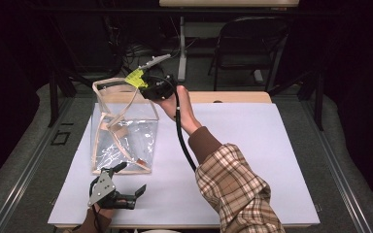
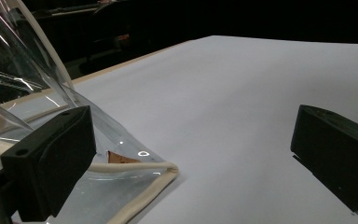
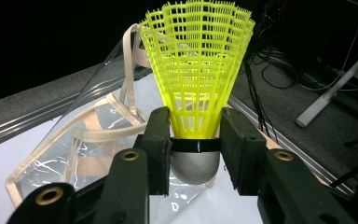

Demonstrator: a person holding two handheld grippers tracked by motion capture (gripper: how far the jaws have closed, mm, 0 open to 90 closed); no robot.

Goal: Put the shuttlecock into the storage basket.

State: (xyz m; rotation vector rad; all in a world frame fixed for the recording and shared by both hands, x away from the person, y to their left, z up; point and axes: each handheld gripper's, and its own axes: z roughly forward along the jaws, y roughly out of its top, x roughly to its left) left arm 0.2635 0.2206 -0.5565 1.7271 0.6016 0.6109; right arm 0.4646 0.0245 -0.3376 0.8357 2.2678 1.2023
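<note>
right gripper view: jaws of right gripper (image 3: 196, 140) clamp yellow shuttlecock (image 3: 196, 70) over clear bag (image 1: 121, 131) at table's far left; left gripper (image 1: 126, 187) gapes empty; off-centre release risks missing the bag's mouth.

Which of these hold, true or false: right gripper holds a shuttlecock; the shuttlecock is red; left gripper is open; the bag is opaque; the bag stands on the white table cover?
1. The right gripper holds a shuttlecock. True: its jaws clamp the base, at the black band above the grey cork.
2. The shuttlecock is red. False: the skirt is yellow plastic mesh.
3. The left gripper is open. True: its jaws stand wide apart with nothing between them.
4. The bag is opaque. False: it is clear plastic with cream trim and handles.
5. The bag stands on the white table cover. True: it sits near the cover's left side, close to the left gripper.
</note>
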